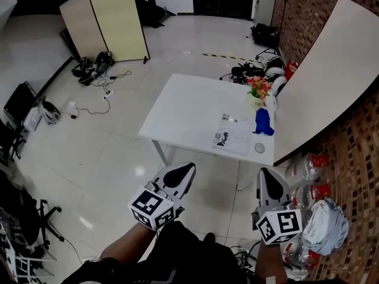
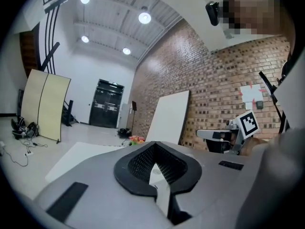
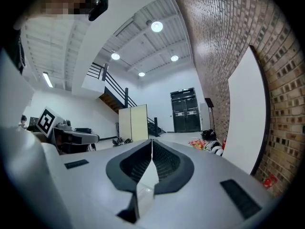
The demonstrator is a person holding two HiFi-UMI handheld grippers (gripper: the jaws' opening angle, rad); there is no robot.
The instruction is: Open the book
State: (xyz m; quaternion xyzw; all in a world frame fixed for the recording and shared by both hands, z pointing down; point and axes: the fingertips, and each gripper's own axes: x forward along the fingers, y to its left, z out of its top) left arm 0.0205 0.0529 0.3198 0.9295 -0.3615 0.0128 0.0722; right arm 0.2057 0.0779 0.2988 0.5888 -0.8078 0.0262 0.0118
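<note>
While both grippers are held low and close to the person's body, the book (image 1: pixel 232 139) is seen well ahead of them, untouched, on a white table (image 1: pixel 183 111).

Nearest the camera, the left gripper (image 1: pixel 188 169) is carried at lower left, its marker cube (image 1: pixel 153 206) turned upward. The right gripper (image 1: pixel 267 173) is held beside it at lower right, with a marker cube (image 1: pixel 279 225) of its own. Both are pointed toward the table over bare tiled floor. In the left gripper view the jaws are brought together at the tips, with nothing caught between them. The right gripper view shows the same: jaws closed tip to tip and empty. A crumpled white bag (image 1: pixel 327 223) is seen on the floor just right of the right gripper.

Farther on, the book is laid flat near the table's front right corner, roughly in line with the gap between the two grippers and somewhat nearer the right one's side. A small round disc (image 1: pixel 259 148) is placed just beside the book at the table edge. A blue object (image 1: pixel 263 123) is stood just behind it, and a bunch of flowers (image 1: pixel 259 87) beyond that.

A large white board (image 1: pixel 331 70) is leaned against the brick wall (image 1: pixel 302 10) at the table's right. A folding screen (image 1: pixel 112 22) is stood at the far left.
</note>
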